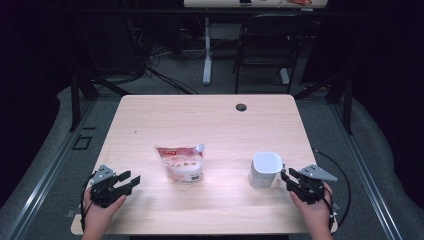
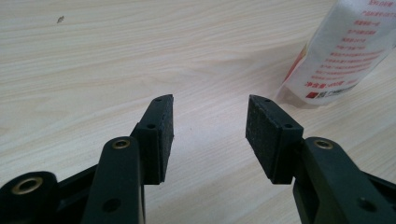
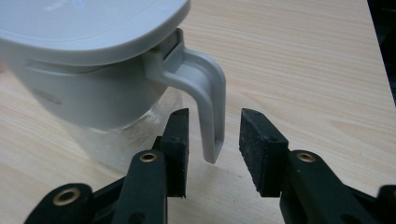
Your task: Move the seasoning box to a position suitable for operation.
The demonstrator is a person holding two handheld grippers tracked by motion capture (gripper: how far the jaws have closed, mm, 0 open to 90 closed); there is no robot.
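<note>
1. The step in hand, as I judge it, is to take the white jug by its handle. The jug stands at the lower right of the high view, on the pale wooden counter, with its grey lid on.

2. The right tool has its jaws half open, one on each side of the lower end of the handle. The pads do not press on it – a gap shows on both sides, so nothing is held.

3. To do this well, I would push the tool a little more forward and higher, so the pads meet the straight middle part of the handle and not its free tip. Then close slowly, because the handle is thin and smooth and the jug may turn.

4. The left tool is at the lower left of the high view, jaws rather wide and with bare counter between them. It points toward the pouch, which lies near the centre of the high view and apart from this tool.

5. Writing – the pouch has red print in rows of small characters and a red label block. I cannot read the words. On the jug I see no clear brand.
</note>
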